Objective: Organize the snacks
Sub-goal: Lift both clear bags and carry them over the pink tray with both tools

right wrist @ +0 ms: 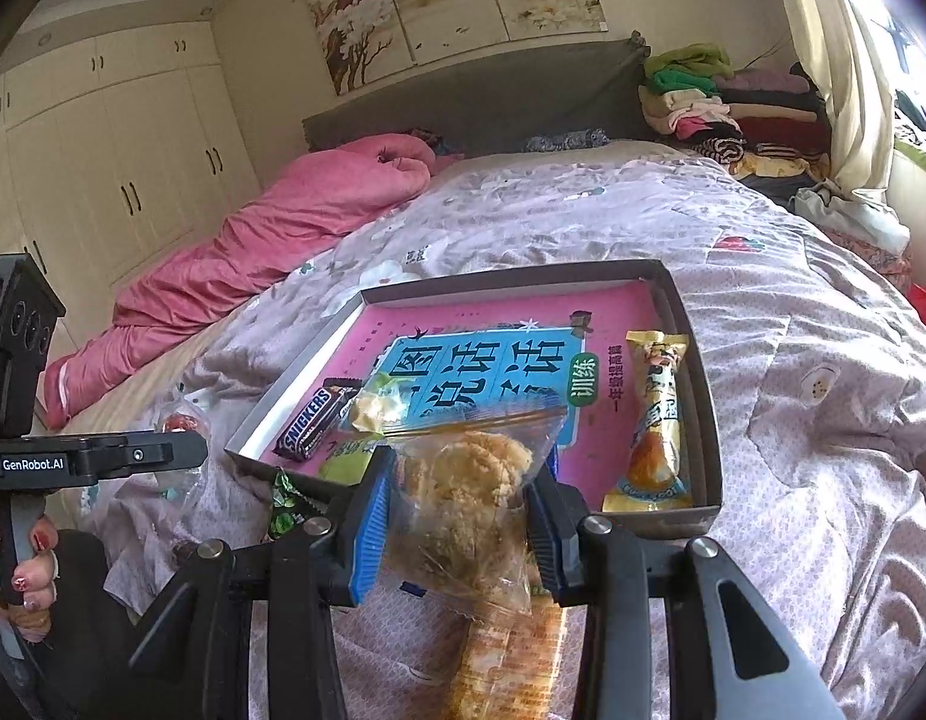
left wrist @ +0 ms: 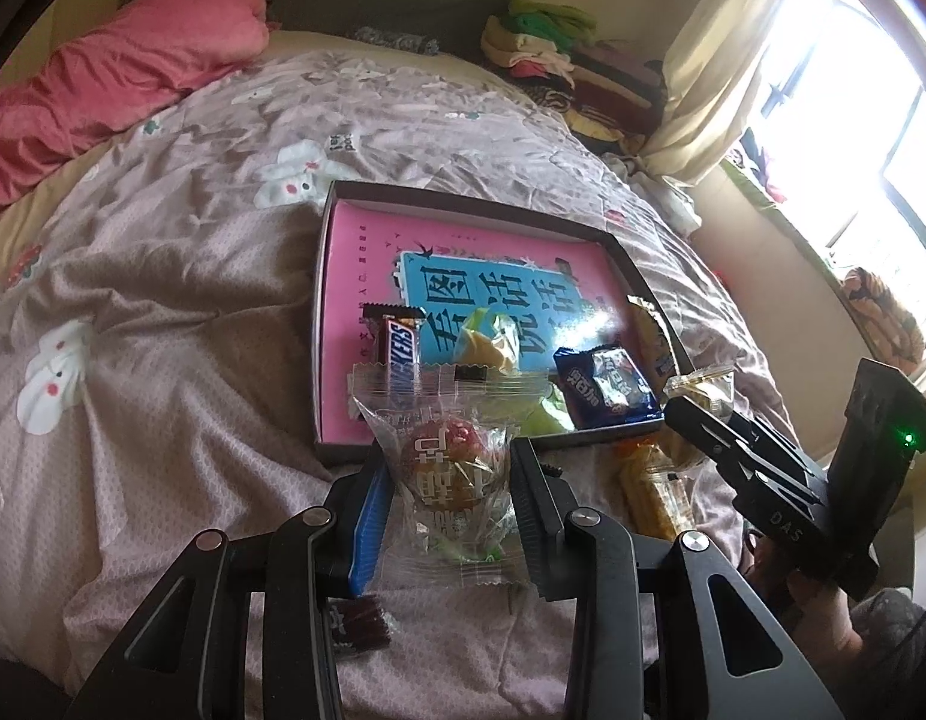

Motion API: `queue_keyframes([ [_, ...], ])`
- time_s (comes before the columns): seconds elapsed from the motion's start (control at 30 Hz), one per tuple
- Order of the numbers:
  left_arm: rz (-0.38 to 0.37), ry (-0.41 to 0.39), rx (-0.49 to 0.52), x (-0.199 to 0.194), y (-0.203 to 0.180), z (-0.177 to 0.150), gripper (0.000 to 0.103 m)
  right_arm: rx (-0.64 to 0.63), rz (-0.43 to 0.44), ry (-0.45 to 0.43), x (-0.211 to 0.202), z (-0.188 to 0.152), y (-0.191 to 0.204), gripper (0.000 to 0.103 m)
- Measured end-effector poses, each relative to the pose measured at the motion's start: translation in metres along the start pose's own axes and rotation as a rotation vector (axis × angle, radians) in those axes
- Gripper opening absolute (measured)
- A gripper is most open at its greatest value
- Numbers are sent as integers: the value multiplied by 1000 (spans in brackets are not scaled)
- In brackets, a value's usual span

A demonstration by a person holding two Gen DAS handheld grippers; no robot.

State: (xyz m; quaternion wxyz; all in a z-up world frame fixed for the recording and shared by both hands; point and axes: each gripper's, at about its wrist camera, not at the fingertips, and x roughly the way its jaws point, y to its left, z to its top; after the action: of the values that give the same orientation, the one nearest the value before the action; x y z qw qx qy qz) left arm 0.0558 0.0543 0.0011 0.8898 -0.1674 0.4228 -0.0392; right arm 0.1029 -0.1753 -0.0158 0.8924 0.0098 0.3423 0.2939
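- Left wrist view: the left gripper (left wrist: 451, 480) grasps a wrapped cake (left wrist: 454, 468) above the blanket (left wrist: 193, 360), just before the box (left wrist: 631, 264) of snacks.
- Right wrist view: the right gripper (right wrist: 460, 510) grasps a bagged pastry (right wrist: 463, 504) at the box's near edge.

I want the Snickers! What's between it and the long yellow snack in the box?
In the right wrist view, between Snickers and yellow snack: a pale wrapped snack.
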Motion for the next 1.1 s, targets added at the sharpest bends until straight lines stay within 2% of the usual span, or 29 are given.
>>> queue_keyframes([
  [0.67,25,-22,40,14,-21,19,39,21,-52,-49,-10,11,-18,41],
  [1.1,35,-38,32,22,-25,29,39,22,-102,-88,-16,18,-28,41],
])
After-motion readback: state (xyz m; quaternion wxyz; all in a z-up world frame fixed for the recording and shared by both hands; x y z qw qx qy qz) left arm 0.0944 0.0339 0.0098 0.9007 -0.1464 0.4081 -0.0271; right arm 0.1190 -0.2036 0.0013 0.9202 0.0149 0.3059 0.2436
